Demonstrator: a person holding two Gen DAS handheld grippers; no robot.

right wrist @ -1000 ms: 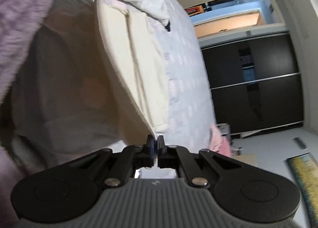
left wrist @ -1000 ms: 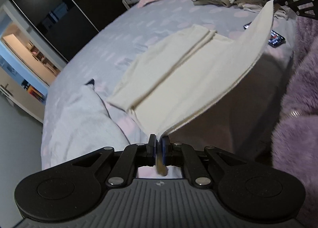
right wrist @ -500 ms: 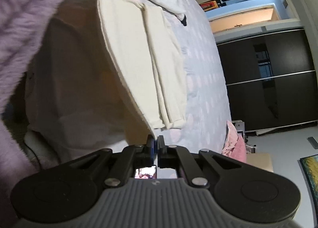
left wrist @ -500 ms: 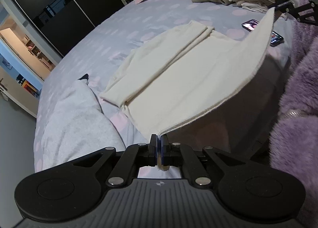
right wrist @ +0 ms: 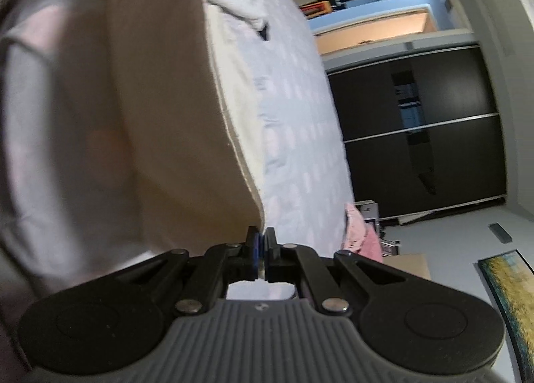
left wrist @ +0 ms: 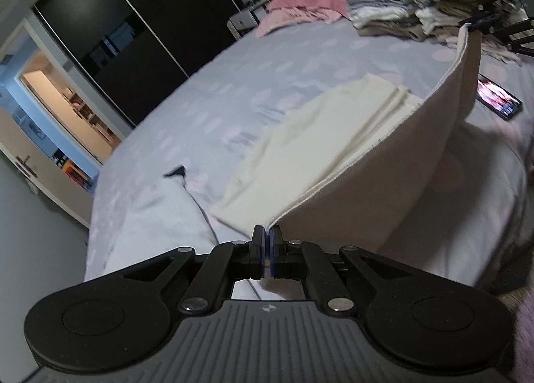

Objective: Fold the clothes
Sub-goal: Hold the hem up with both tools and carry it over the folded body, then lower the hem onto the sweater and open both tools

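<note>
- My left gripper [left wrist: 267, 239] is clamped on the near corner of the cream garment [left wrist: 333, 136]; its lifted hem curves away to the far right.
- My right gripper [right wrist: 262, 239] is pinched on the other corner; it shows at far right in the left view, above the lit phone [left wrist: 499, 101].
- The rest of the garment lies folded on the bed [left wrist: 213, 106]; stacked clothes [left wrist: 410, 16] sit far behind it; a pillow [left wrist: 157, 216] lies near left.
</note>
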